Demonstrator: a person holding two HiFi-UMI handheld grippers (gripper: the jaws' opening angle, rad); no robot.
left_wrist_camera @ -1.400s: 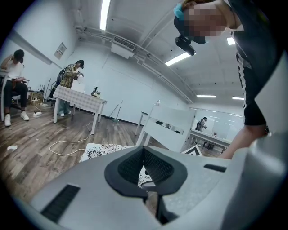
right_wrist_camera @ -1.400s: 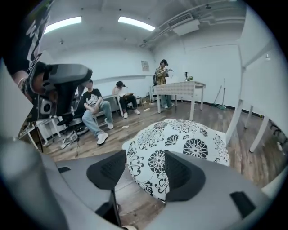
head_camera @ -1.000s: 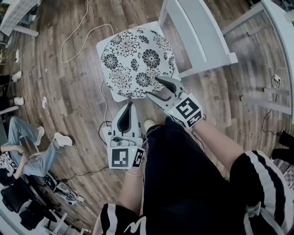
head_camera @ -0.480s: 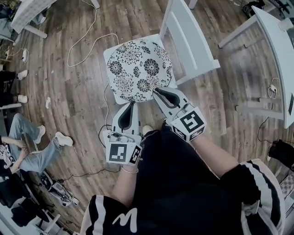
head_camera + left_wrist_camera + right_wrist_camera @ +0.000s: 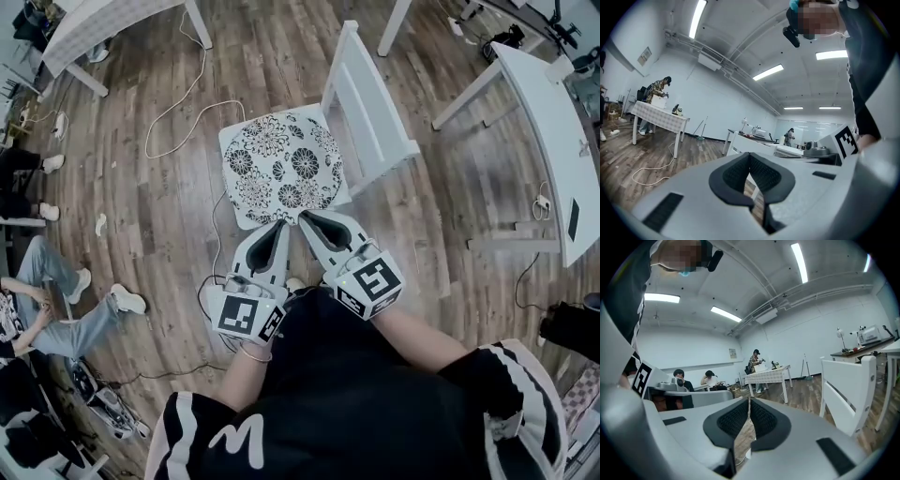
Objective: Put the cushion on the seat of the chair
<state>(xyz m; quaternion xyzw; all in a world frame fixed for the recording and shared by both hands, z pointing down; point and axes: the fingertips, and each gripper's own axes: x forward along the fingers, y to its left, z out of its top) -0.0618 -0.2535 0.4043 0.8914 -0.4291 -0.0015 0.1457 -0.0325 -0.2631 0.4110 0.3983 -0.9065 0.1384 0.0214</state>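
Cushion (image 5: 281, 167) lies flat on chair (image 5: 370, 103) seat, covering most of it up to front edge. Left gripper (image 5: 278, 226): fingers together, empty. Right gripper (image 5: 306, 217): fingers just closed together, nothing between. Both near seat's front edge.

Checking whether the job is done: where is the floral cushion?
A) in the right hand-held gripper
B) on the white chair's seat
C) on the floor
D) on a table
B: the head view shows the cushion lying flat on the seat of the white chair.
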